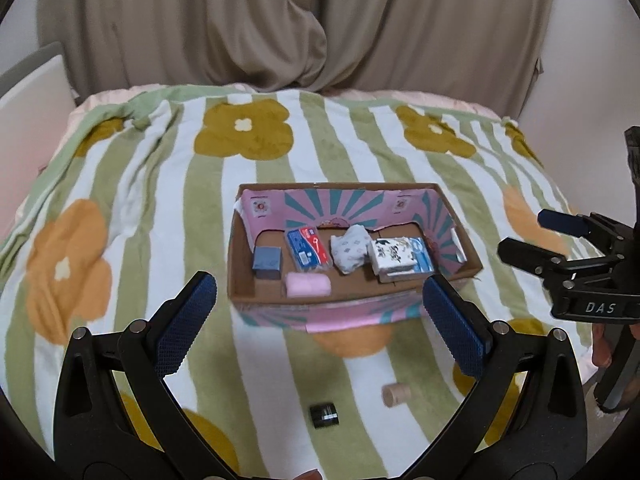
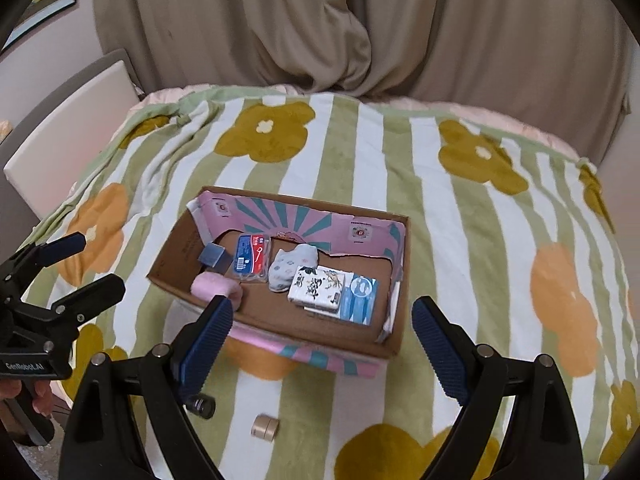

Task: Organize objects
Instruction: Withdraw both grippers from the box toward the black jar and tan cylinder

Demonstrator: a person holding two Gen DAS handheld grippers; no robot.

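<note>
Jaws of each hand-held gripper, left [image 1: 316, 312] and right [image 2: 322, 336], gape wide, empty, above the cardboard box [image 1: 352, 304].

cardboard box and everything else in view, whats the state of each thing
cardboard box: open-topped, upright on the blanket
blue cube: inside the box
red and blue packet: inside, lying flat
patterned sock: inside, bunched up
printed packs: inside, stacked
pink roll: inside, on its side
black cylinder: outside the box, on its side
tan cylinder: outside, on its side
left claw: open, empty
right claw: open, empty
</note>
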